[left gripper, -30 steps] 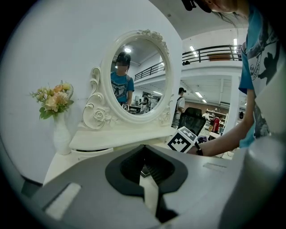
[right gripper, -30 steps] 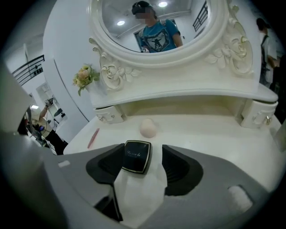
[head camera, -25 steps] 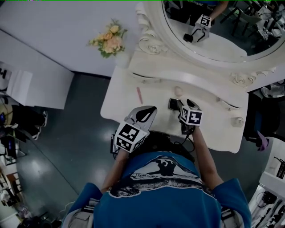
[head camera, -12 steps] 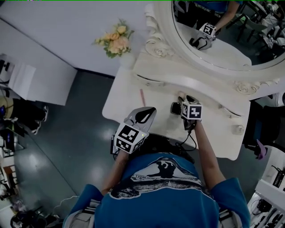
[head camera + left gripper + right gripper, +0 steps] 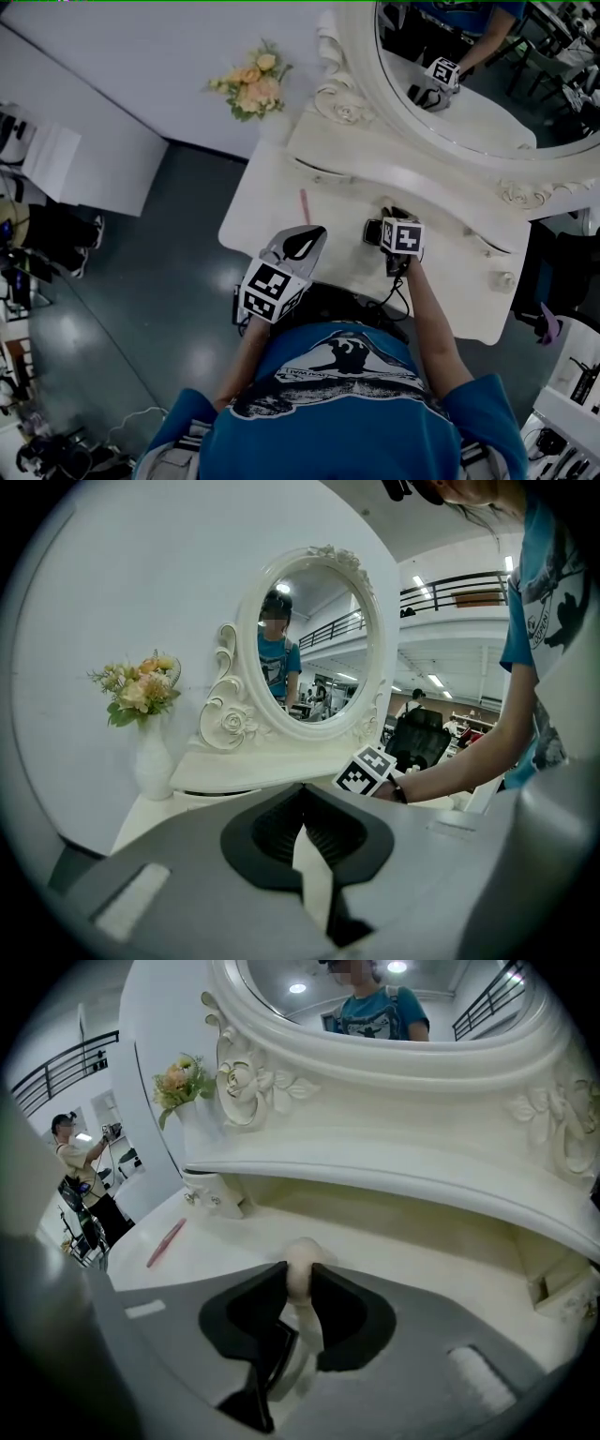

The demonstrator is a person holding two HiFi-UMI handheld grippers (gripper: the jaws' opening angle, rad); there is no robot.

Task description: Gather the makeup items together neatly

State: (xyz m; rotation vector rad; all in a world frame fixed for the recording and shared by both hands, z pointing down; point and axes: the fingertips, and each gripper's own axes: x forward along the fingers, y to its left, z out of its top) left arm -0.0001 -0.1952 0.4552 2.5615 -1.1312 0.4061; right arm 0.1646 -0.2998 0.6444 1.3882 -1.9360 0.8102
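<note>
Makeup sponge [image 5: 300,1252] sat pinched between our right gripper [image 5: 300,1277]'s closing jaws, so we judged it nearly secured; our left gripper [image 5: 302,791] was closed and empty.

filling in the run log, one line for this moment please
right gripper: closing on sponge | left gripper: shut, empty | pink stick: on table, untouched

Grey left gripper [image 5: 303,789], lower centre, jaws together; grey right gripper [image 5: 300,1277] (arm outstretched) closing its jaws on a pale egg-shaped sponge [image 5: 301,1252].
</note>
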